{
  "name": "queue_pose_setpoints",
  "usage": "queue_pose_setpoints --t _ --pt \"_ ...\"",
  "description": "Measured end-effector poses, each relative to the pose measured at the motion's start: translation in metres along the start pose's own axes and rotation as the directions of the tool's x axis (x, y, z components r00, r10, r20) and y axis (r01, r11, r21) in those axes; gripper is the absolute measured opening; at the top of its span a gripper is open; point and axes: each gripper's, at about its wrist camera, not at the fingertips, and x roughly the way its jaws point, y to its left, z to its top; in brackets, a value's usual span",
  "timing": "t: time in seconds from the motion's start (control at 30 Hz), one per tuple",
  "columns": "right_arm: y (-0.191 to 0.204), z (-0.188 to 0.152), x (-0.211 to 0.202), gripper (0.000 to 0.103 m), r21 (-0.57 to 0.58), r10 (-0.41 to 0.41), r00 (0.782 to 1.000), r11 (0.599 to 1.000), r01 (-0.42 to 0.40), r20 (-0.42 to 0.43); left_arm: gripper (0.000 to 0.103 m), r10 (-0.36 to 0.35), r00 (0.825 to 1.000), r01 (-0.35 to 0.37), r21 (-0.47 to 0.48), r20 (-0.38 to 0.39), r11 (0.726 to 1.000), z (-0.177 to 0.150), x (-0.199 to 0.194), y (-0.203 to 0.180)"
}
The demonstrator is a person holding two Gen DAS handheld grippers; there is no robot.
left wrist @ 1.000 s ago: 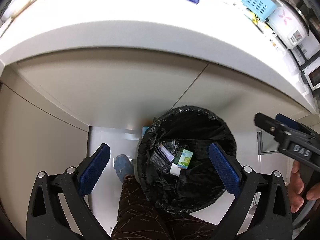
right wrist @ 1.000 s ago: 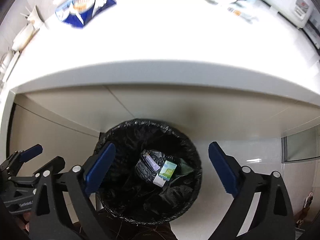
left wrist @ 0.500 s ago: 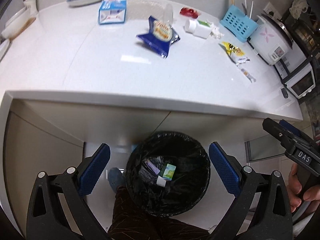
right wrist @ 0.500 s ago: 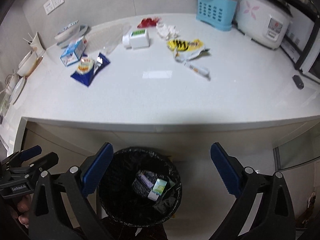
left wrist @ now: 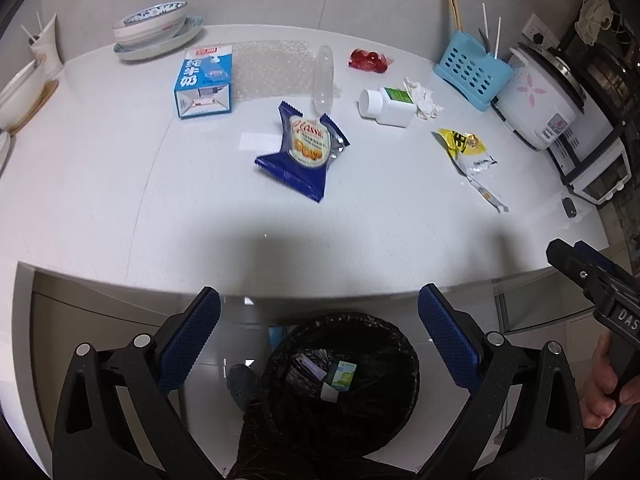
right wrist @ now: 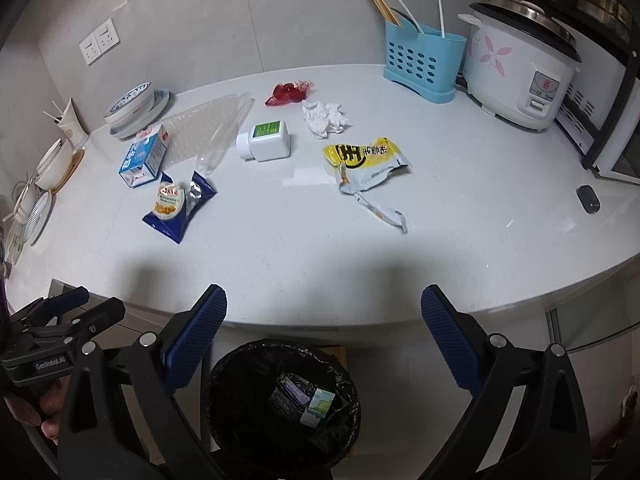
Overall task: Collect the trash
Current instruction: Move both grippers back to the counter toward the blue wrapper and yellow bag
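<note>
A black-lined trash bin stands on the floor below the counter edge, with a small green-and-white carton and a dark wrapper inside. On the white counter lie a blue snack wrapper, a milk carton, a white pill bottle, a yellow wrapper, crumpled tissue, red netting and a clear bottle. My left gripper and right gripper both hang open and empty above the bin.
A blue utensil holder, a rice cooker and an oven line the right side. Stacked bowls and plates sit at the back left. Bubble wrap lies near the milk carton. A small dark object rests at the counter's right.
Both grippers have risen and tilted up from over the bin, so the countertop and its litter have come into view. Both stay open and empty.
</note>
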Motion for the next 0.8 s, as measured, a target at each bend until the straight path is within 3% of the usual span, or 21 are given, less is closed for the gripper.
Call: queue_pose_setpoints --t 0.37,0.8 --pt "-0.009 0.048 0.030 0.093 0.020 -0.028 0.998 0.999 0.029 -0.052 0.097 0.012 1.000 -0.012 0.039 0.009 0.999 0.059 0.018 0.003" --pt "-0.049 0.112 0.104 0.083 0.050 -0.053 0.983 0.997 0.062 -0.173 0.095 -0.006 0.995 0.010 0.038 -0.101 0.999 0.107 0.074 0.024"
